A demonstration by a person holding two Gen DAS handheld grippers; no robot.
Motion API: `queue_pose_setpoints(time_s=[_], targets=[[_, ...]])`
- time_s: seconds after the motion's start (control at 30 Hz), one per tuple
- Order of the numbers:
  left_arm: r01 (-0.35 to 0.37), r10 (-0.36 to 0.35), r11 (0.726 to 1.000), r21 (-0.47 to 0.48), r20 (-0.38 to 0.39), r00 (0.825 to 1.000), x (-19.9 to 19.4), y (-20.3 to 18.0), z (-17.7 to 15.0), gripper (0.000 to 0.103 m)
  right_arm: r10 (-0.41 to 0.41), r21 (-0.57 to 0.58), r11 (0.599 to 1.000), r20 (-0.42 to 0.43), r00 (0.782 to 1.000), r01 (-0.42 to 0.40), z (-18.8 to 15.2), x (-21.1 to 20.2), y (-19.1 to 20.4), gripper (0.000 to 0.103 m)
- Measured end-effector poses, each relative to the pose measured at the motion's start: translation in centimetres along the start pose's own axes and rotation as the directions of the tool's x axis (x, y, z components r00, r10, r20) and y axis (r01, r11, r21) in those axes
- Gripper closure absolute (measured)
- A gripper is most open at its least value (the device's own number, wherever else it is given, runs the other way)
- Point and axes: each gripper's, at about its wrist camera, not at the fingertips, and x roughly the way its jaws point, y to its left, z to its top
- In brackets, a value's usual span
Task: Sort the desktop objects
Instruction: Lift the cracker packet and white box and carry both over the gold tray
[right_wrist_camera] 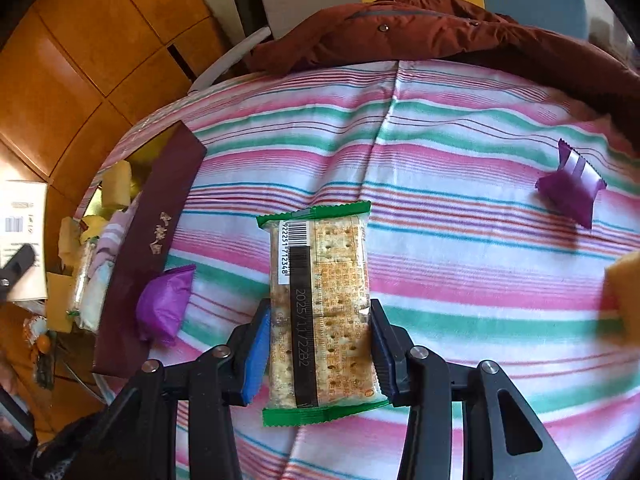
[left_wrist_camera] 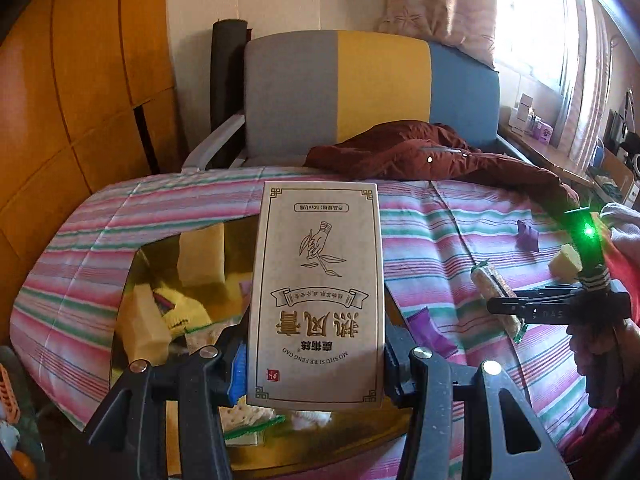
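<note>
My left gripper (left_wrist_camera: 314, 354) is shut on a tall beige carton (left_wrist_camera: 318, 288) with gold Chinese print, held upright over the gold-lined box (left_wrist_camera: 132, 280) of sorted items. My right gripper (right_wrist_camera: 318, 350) is shut on a green-edged cracker packet (right_wrist_camera: 320, 308) and holds it above the striped cloth (right_wrist_camera: 460, 280). In the left wrist view the right gripper (left_wrist_camera: 504, 304) shows at the right with the packet (left_wrist_camera: 496, 296). The box also shows in the right wrist view with its dark maroon wall (right_wrist_camera: 148, 248); the carton (right_wrist_camera: 22, 236) shows at the far left.
Purple sachets lie on the cloth (right_wrist_camera: 164, 304) (right_wrist_camera: 572, 188) (left_wrist_camera: 430, 330). A yellow sponge block (right_wrist_camera: 626, 296) sits at the right. The box holds yellow sponges (left_wrist_camera: 142, 328), crackers and wrappers. A brown jacket (left_wrist_camera: 420, 156) lies at the far edge before a colourful chair (left_wrist_camera: 372, 92).
</note>
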Motion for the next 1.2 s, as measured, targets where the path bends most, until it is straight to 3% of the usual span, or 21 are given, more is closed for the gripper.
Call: queue_pose_setpoints(time_s=[0.27, 0.53, 0.87, 1.2], targets=[[-0.007, 0.006, 0.999, -0.036, -0.013, 1.0, 0.0, 1.8, -1.3, 0.052, 0.078, -0.018, 0.997, 0.058, 0.995, -0.077, -0.8, -2.0, 4.1, 0.058], [-0.006, 0.005, 0.998, -0.07, -0.02, 1.0, -0.1, 3.5, -2.4, 0.052, 0.179, -0.097, 0.981, 0.117, 0.977, -0.169, -0.5, -3.9, 10.8, 0.057], [0.004, -0.005, 0.987, -0.159, -0.006, 1.0, -0.8, 7.3, -3.7, 0.052, 0.247, -0.144, 0.962, 0.09, 0.965, -0.233, 0.0, -2.2, 17.4, 0.057], [0.048, -0.056, 0.975, -0.215, -0.03, 0.998, -0.2, 8.8, -5.0, 0.052, 0.266, -0.138, 0.956, 0.046, 0.963, -0.257, 0.2, 0.4, 19.8, 0.057]])
